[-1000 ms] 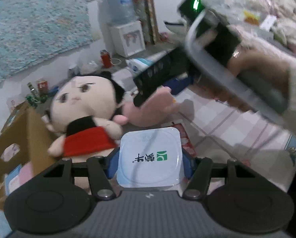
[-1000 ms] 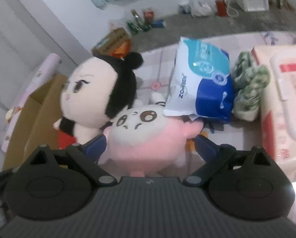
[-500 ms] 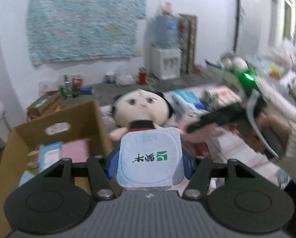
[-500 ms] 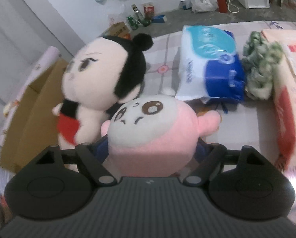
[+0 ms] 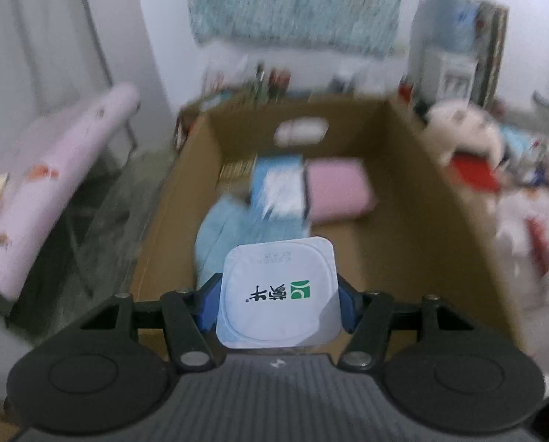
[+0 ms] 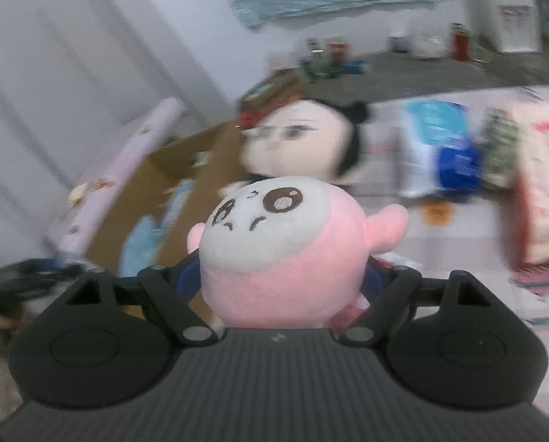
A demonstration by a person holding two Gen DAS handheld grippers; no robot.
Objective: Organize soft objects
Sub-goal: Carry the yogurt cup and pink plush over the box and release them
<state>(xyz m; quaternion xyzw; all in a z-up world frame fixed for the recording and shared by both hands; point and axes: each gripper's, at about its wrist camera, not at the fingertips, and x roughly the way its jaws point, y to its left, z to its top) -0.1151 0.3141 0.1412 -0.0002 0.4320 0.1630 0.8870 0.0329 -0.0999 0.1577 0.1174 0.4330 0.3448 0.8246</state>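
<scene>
My left gripper (image 5: 278, 304) is shut on a white square pack with a green logo (image 5: 278, 294) and holds it above the near end of an open cardboard box (image 5: 440, 199). Inside the box lie a pink pack (image 5: 338, 189) and light blue packs (image 5: 274, 188). My right gripper (image 6: 280, 280) is shut on a pink plush with a white face (image 6: 285, 243), lifted off the table. Behind it stands a big-headed doll with black hair (image 6: 300, 143); it shows blurred in the left wrist view (image 5: 465, 140). The box lies left of the doll (image 6: 164, 169).
A blue and white tissue pack (image 6: 436, 147), a green and white bundle (image 6: 499, 147) and a large pink and red pack (image 6: 543, 184) lie on the table at the right. A pink padded bench (image 5: 46, 191) stands left of the box. Bottles and a water dispenser (image 6: 510, 18) stand on the far floor.
My left gripper has swung left with the white pack, from facing the doll to over the box. My right gripper has lifted the pink plush and turned left toward the box.
</scene>
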